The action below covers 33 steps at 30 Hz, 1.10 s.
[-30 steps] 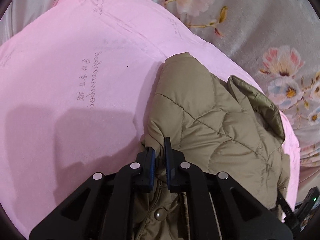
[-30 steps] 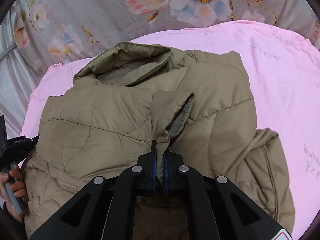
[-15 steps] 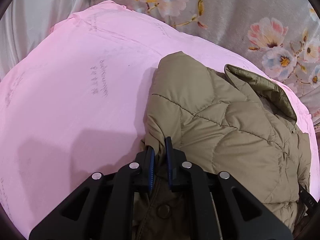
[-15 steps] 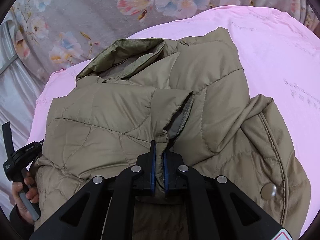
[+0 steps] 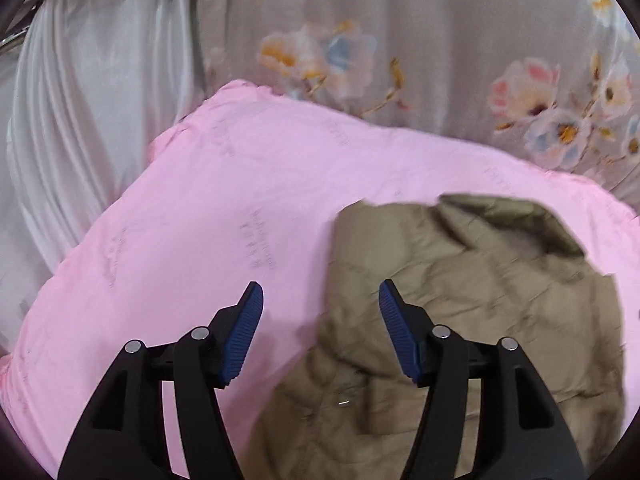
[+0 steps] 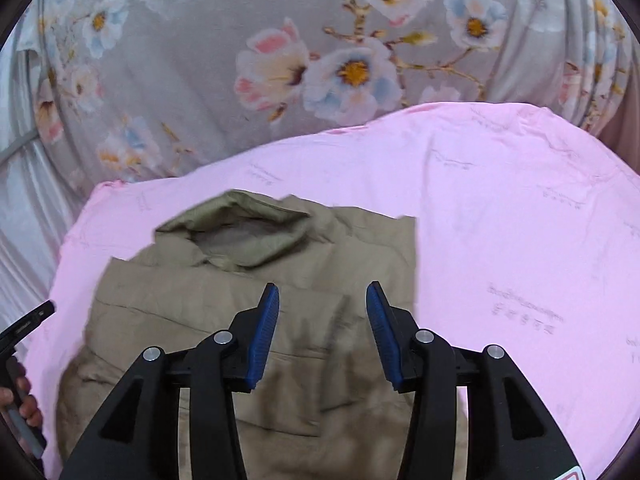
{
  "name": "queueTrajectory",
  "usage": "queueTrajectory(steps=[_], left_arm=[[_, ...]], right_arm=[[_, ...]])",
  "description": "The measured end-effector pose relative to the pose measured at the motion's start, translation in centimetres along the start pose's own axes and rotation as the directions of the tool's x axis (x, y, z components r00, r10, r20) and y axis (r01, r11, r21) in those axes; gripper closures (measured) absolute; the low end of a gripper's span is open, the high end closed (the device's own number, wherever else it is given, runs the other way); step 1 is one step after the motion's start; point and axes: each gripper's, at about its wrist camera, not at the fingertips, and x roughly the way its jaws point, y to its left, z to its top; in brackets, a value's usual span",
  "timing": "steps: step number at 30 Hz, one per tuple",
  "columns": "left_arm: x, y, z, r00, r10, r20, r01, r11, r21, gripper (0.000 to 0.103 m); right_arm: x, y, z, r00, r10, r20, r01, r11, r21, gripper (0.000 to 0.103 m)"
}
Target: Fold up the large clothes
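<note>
Jacket (image 6: 256, 320) lies folded into a compact bundle on the pink sheet (image 6: 500, 220) — both the left hand-held gripper (image 5: 321, 334) and the right hand-held gripper (image 6: 322, 330) are opening with nothing between their jaws — so probably only tidying remains.

The quilted jacket (image 6: 280, 320) is matt olive-tan padded cloth, softly puckered along its stitched seams. It lies on a smooth, matt pink sheet (image 5: 200, 220) printed with faint grey lettering, before a flower-printed grey curtain (image 6: 320, 60) and a glossy, satiny white drape (image 5: 80, 120). Both grippers' fingers are matt black plastic with ribbed blue pads (image 5: 244, 332) and shiny metal pins.
</note>
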Motion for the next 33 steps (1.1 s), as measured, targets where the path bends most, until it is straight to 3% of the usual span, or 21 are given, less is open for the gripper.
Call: queueTrajectory(steps=[4,9,11,17,33], left_arm=[[1.9,-5.5,1.3,0.99,-0.128,-0.066,0.13,0.991,0.014,0.045],[7.0,-11.3,-1.8,0.981,-0.116,-0.154,0.131,0.987,0.088,0.045],[9.0,-11.7,-3.5,0.978,-0.114,-0.175,0.13,0.988,0.081,0.045],[9.3,-11.8,-5.9,0.992,-0.082,-0.099,0.095,0.986,0.135,0.043],[9.7,-12.9,-6.5,0.995,-0.023,-0.098,0.041,0.982,0.186,0.043]], right_arm=[[2.0,5.3,0.3,0.998,0.051,-0.041,-0.055,0.993,-0.109,0.065],[7.2,8.7,-2.3,0.992,0.013,-0.127,-0.039,0.977,-0.208,0.067],[9.0,8.3,-3.7,0.988,-0.017,-0.153,-0.018,0.974,-0.224,0.067],[9.7,7.5,-5.4,0.99,0.007,-0.144,-0.036,0.978,-0.205,0.067],[10.5,7.1,-5.5,0.985,0.031,-0.167,-0.061,0.983,-0.176,0.065]])
